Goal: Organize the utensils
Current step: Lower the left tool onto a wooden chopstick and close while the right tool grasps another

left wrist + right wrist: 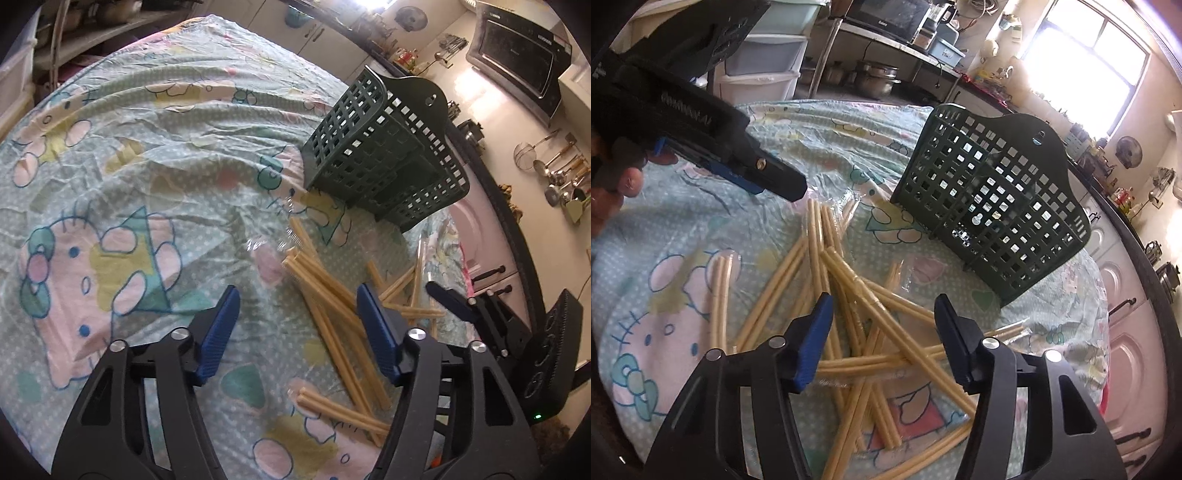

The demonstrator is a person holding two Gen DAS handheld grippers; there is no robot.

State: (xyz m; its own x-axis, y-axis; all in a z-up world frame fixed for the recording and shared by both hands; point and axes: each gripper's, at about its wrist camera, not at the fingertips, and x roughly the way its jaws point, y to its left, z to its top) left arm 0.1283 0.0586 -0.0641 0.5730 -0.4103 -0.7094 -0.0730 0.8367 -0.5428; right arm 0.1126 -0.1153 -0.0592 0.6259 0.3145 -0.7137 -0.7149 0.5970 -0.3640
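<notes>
Many pale yellow wrapped chopstick pairs [849,314] lie jumbled mid-counter beside the dark green plastic grid basket [990,199], while both grippers, left gripper [297,332] and right gripper [882,336], hover with fingers spread open, empty, probably ready to grab.

Home kitchen: oven [517,55], hung ladles [557,166]
</notes>
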